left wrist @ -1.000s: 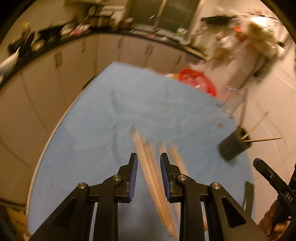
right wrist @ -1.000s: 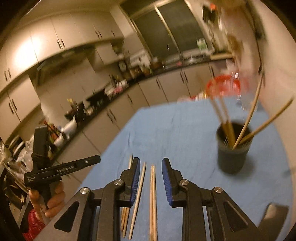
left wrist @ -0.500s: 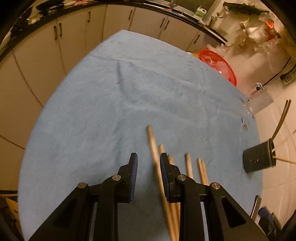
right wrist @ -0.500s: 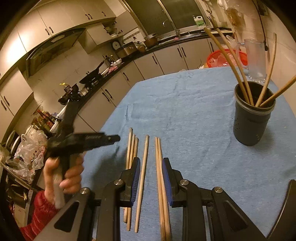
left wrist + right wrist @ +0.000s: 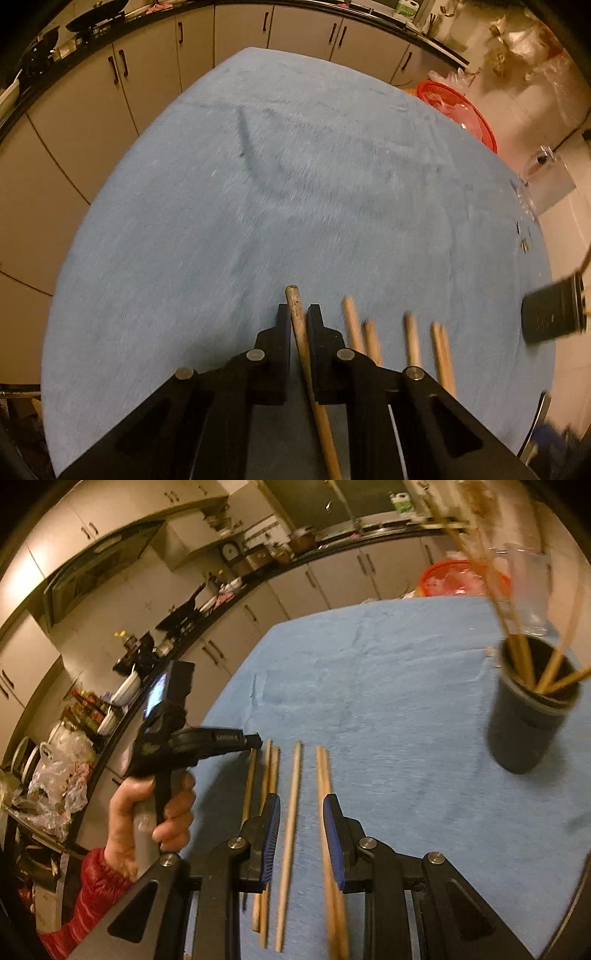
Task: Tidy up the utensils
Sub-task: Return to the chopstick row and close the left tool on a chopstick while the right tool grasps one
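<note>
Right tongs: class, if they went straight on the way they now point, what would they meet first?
Probably the blue cloth. The open right tongs point along a single chopstick lying between their fingers; beyond its tip only cloth shows. The black cup stands off to the right. Depth is uncertain.

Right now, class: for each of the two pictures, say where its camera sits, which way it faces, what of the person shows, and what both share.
Left wrist: on the left gripper, looking down along its fingers, shut on a chopstick over the blue cloth.
Right wrist: on the right gripper, open above loose chopsticks; the person's left hand shows.
Shared: cloth, chopsticks, black holder, red basket.
</note>
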`<action>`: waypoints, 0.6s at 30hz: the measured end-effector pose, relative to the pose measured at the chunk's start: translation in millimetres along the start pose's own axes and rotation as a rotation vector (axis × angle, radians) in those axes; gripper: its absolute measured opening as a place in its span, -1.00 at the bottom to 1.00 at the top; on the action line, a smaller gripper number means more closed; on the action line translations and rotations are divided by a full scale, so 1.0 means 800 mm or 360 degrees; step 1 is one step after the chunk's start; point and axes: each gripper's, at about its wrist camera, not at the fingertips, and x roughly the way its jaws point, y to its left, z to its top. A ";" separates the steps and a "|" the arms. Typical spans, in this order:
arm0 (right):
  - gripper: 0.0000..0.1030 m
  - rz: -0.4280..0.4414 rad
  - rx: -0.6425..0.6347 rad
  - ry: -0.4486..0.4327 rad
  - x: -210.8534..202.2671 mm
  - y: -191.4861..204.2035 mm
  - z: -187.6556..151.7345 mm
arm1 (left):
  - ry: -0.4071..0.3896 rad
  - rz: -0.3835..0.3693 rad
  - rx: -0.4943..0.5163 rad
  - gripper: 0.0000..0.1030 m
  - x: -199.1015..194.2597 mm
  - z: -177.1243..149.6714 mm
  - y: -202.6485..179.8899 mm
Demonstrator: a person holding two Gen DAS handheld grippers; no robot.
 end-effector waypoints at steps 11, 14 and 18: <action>-0.48 -0.0107 0.0023 0.0340 0.144 0.012 0.064 | 0.0004 -0.0082 0.0005 -0.83 -0.013 -0.030 0.034; -0.48 -0.0154 -0.0007 0.0396 0.166 0.012 0.071 | -0.0004 -0.0096 0.0020 -0.83 -0.014 -0.031 0.038; -0.46 -0.0230 -0.0077 0.0471 0.188 0.017 0.073 | -0.0001 -0.0123 0.0015 -0.83 -0.013 -0.030 0.040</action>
